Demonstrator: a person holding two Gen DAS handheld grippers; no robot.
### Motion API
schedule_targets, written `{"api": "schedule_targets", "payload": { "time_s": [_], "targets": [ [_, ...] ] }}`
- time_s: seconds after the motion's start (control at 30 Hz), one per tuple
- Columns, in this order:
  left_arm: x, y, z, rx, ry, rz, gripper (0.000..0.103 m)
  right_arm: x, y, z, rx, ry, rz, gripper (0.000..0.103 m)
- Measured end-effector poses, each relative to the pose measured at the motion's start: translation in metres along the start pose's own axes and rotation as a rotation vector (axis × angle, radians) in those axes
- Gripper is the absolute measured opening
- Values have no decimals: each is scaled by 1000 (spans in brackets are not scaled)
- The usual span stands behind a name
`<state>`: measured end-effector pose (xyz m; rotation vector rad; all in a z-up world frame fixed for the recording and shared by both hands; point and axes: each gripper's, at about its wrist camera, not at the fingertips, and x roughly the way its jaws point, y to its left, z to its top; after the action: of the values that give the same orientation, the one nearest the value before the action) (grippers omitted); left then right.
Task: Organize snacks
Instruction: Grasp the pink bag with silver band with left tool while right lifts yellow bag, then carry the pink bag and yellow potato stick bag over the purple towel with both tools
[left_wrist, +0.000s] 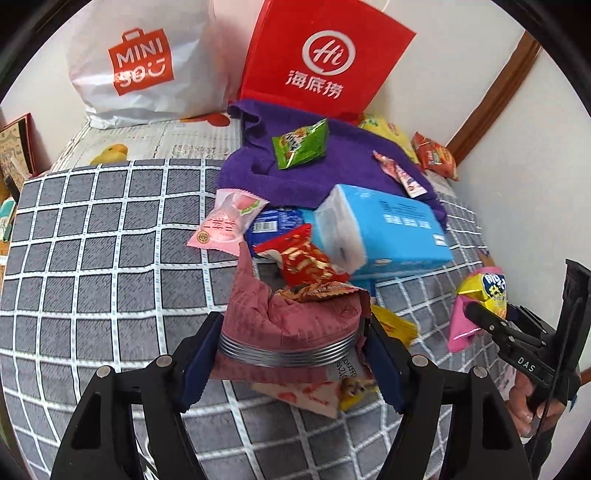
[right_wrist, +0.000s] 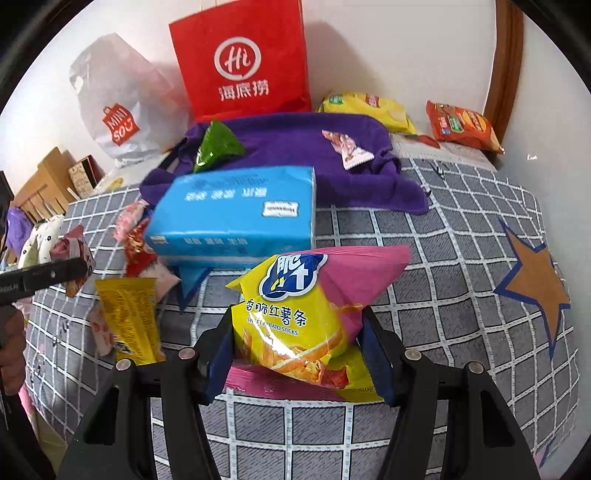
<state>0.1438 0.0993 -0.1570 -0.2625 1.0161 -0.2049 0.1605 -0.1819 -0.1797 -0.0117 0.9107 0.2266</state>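
The left gripper (left_wrist: 291, 354) is clamped on a dull-pink packet (left_wrist: 291, 321), its blue pads pressing both sides just below a ribbed silver band. The packet hangs clear of the checked cloth (left_wrist: 92, 258), directly in front of the blue tissue pack (left_wrist: 391, 225).

The right gripper (right_wrist: 295, 354) is clamped on a yellow-and-pink sweet-potato-stick bag (right_wrist: 295, 314), also lifted off the cloth, in front of the tissue pack (right_wrist: 236, 210) and slightly to its right.

Taking the tissue pack as landmark: a red wrapper (left_wrist: 303, 258), a pale pink sweet (left_wrist: 229, 225) and a dark blue packet (left_wrist: 273, 221) crowd its left end, touching one another. A purple towel (left_wrist: 332, 166) lies behind it, carrying a green packet (left_wrist: 301, 144) and a small pink-and-white one (left_wrist: 399, 173). Behind the towel a red paper bag (left_wrist: 325, 59) and a white bag (left_wrist: 140, 62) lean on the wall. A yellow packet (right_wrist: 129, 317) lies in front of the tissue pack's left end.

Left of the tissue pack the cloth is bare out to its edge; in the right wrist view it is also bare to the right as far as a star patch (right_wrist: 535, 291). An orange bag (right_wrist: 461, 125) and a yellow bag (right_wrist: 369, 107) sit far behind, by the wall corner.
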Motion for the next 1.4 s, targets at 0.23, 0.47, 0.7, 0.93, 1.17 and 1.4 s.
{"api": "schedule_targets", "payload": {
  "time_s": [0.23,0.47,0.7,0.93,1.17,1.4],
  "targets": [
    [-22,-23,-5,15,-33,-22,72,-30,3,2,-4,-52,18,62],
    [-39,-55,-2,57,-71,-51,72,-56,3,11,0,-91,26,62],
    [-55,-78,10,92,-111,-75,72,-73,6,27,-33,-124,11,62],
    [-59,-88,31,110,-138,-81,72,-74,2,45,-33,-133,-9,62],
    [-53,-94,58,126,-148,-71,72,-68,-3,68,-32,-155,-31,62],
    [-41,-96,83,135,-149,-62,72,-53,-11,94,-12,-157,-36,62]
  ]
}}
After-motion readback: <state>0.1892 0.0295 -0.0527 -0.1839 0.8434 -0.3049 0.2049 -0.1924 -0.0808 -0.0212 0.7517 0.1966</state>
